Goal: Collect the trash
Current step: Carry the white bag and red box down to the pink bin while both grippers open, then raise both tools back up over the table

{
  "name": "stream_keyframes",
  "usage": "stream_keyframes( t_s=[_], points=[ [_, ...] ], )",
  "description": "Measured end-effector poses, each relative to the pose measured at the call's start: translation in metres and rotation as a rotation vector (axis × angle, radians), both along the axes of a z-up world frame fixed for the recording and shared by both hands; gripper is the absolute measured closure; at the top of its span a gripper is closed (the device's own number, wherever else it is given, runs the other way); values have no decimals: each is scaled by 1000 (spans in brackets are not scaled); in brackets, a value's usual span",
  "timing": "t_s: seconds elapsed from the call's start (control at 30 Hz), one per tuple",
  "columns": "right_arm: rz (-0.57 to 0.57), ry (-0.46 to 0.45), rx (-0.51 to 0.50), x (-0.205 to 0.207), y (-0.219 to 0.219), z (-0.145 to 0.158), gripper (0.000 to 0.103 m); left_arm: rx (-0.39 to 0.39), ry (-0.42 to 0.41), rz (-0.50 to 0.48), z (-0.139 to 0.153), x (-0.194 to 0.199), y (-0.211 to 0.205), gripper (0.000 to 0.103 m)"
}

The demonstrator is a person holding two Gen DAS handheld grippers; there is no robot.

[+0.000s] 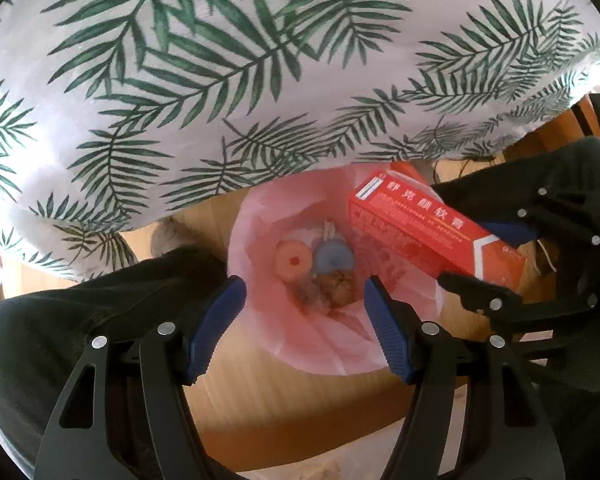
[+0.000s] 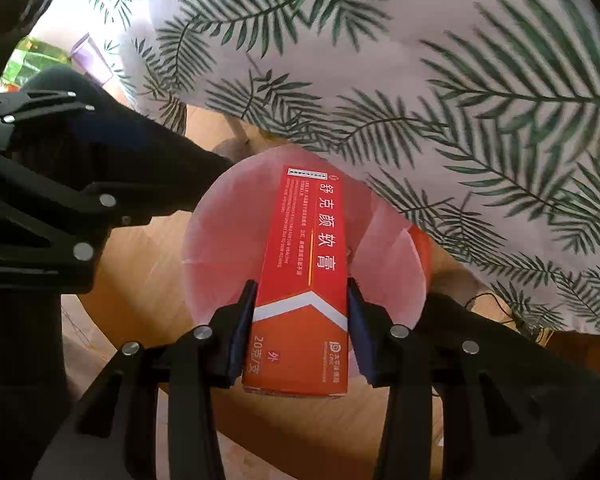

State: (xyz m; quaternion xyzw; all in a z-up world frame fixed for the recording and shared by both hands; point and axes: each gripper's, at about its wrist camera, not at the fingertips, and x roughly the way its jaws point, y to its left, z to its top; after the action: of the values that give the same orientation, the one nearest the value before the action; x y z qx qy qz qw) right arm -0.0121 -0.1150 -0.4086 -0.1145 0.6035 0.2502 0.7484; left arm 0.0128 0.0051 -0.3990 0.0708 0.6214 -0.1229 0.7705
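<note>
A bin lined with a pink bag (image 1: 260,216) stands on the wooden floor under the table edge; it shows in the right wrist view too (image 2: 220,240). Inside lie an orange round lid (image 1: 293,261), a blue-grey round piece (image 1: 334,258) and crumpled scraps. My right gripper (image 2: 302,292) is shut on a red ointment box (image 2: 308,248) and holds it over the bin's mouth; the box (image 1: 420,224) shows at the bin's right rim in the left wrist view. My left gripper (image 1: 306,294) is open and empty just above the bin.
A white tablecloth with green palm leaves (image 1: 220,60) hangs over the bin on the far side. Wooden floor (image 1: 284,408) surrounds the bin. Dark trouser legs (image 1: 80,312) lie left and right of it. A thin cable (image 2: 496,304) lies at the right.
</note>
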Motion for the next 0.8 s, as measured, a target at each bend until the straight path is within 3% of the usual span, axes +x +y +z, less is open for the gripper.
stream_keyframes(
  t_s=[0.33,0.5,0.67,0.8],
  points=[
    [5,-4,-9,6,4,-12,58,15,-1,38,-2,2,7,37],
    [-6,-16,5,9,2,-11,40,21,-6,56,-2,4,10,37],
    [-36,-70,-6,12,-4,-2,9,15,-10,79,-1,7,13,37],
    [-70,-102,-25,12,-12,10,5,18,-28,60,5,6,9,37]
  ],
)
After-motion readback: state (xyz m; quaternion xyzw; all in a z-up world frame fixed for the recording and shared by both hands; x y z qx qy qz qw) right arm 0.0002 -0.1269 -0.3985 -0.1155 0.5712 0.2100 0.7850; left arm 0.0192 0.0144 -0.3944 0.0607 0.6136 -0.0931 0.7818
